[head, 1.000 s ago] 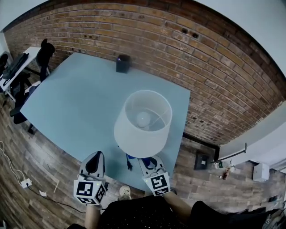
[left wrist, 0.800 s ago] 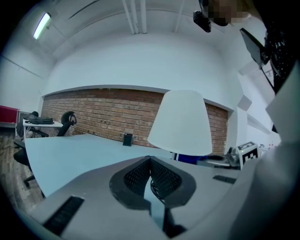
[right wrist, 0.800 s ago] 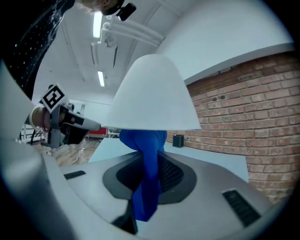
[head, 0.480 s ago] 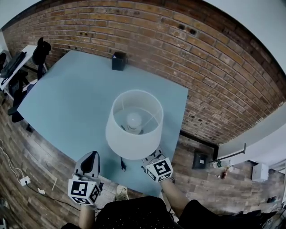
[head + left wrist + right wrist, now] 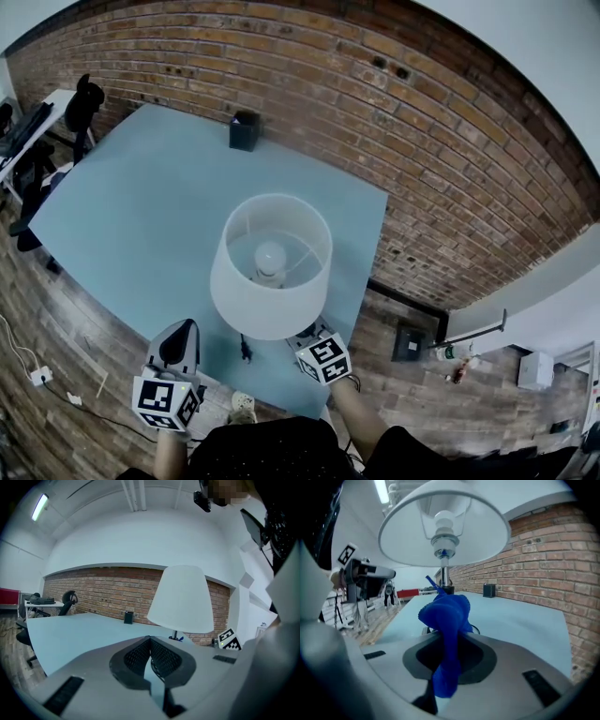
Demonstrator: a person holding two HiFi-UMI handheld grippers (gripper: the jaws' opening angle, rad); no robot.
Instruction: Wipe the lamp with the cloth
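Observation:
A table lamp with a white shade [image 5: 270, 272] stands near the front edge of the pale blue table [image 5: 141, 206]. In the head view my right gripper [image 5: 310, 334] reaches under the shade's near rim, and only its marker cube shows clearly. In the right gripper view that gripper [image 5: 449, 637] is shut on a bunched blue cloth [image 5: 446, 613], just short of the lamp's pole [image 5: 445, 576] and below the bulb [image 5: 444, 519]. My left gripper [image 5: 183, 328] hangs at the table's front edge, left of the lamp. Its jaws [image 5: 150, 641] are shut with nothing between them, and the lamp [image 5: 182, 599] is ahead to its right.
A small black box [image 5: 244, 130] sits at the table's far edge by the brick wall [image 5: 422, 122]. The lamp's black cord [image 5: 245, 351] lies below the shade. Office chairs and a desk [image 5: 56, 122] stand off the far left. Wooden floor runs along the table's front edge.
My right gripper has gone further in under the lamp shade with the cloth. The left gripper has drifted slightly down and left. The head view has shifted a little.

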